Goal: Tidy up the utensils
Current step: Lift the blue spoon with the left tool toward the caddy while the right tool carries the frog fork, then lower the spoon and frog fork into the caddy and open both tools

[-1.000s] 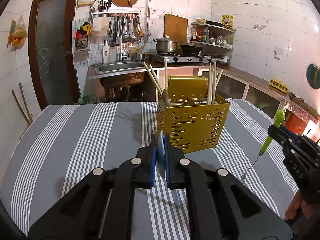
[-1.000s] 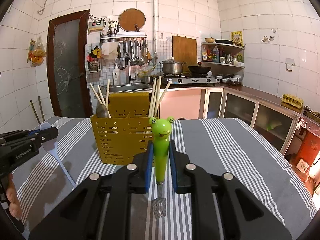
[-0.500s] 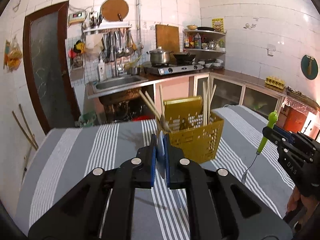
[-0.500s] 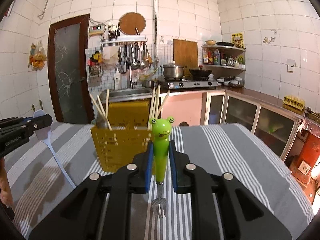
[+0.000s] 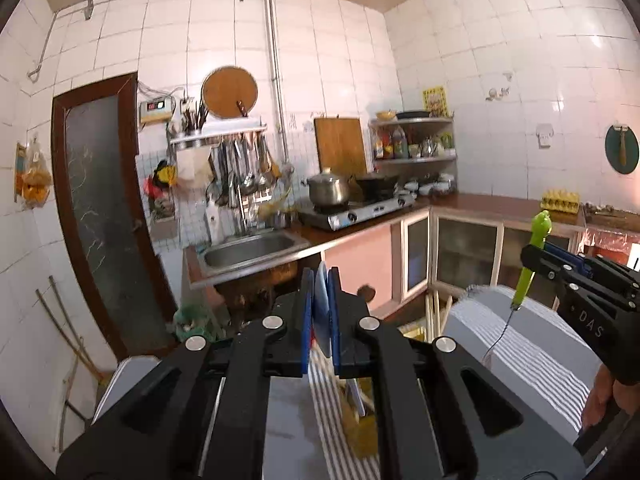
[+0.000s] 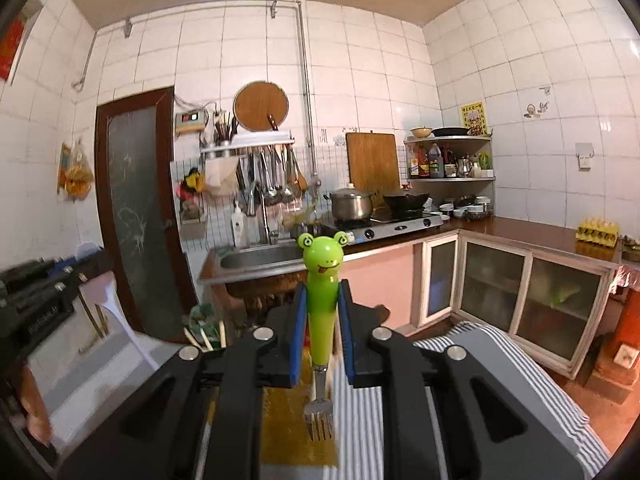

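left gripper [image 5: 320,328] clenching pale spoon [image 5: 321,316] | right gripper [image 6: 323,334] gripping frog fork [image 6: 321,280] | both unstowed, yellow caddy [image 6: 288,408] waiting at 6 o'clock

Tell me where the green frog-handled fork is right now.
The green frog-handled fork is clamped upright in the right gripper, tines down, above the yellow utensil holder; the left wrist view shows it at far right.

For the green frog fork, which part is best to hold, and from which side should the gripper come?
Grip the thick green handle of the fork below the frog head, closing on its two sides, as the right gripper does now. The handle is round and wide; the metal neck and prongs hanging below are thin and would slip.
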`<state>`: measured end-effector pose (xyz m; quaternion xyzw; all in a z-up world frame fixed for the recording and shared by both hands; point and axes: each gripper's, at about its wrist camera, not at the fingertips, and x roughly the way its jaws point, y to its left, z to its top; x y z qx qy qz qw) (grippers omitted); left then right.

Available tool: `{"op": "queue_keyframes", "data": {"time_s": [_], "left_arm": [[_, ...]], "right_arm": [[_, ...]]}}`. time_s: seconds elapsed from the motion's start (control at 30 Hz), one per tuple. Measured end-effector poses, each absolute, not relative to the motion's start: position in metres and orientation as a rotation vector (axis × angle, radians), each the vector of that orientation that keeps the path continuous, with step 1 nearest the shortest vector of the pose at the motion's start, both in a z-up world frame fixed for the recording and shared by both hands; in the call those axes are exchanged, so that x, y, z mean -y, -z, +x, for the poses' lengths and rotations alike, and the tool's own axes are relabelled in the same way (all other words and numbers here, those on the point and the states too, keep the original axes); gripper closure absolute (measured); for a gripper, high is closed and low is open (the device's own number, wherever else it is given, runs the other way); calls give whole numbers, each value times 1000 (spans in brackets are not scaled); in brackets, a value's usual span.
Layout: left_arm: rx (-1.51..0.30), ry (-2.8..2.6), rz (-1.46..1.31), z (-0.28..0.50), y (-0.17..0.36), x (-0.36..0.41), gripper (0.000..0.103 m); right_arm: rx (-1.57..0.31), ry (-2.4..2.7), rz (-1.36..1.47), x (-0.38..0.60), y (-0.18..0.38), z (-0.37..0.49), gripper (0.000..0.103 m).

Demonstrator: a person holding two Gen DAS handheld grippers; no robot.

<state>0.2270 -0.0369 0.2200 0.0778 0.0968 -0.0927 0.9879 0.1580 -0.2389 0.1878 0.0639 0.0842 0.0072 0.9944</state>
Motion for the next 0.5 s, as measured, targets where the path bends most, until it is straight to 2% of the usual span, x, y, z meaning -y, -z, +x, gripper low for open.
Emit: {"op": "queue_keyframes", "data": {"time_s": [0.2, 0.5], "left_arm": [[-201, 228, 166, 267, -205, 56, 97], [-308, 239, 220, 297, -132, 70, 97]], "right_arm": [[-168, -5, 143, 229, -190, 196, 87], [-235, 14, 136, 231, -132, 231, 87]]}}
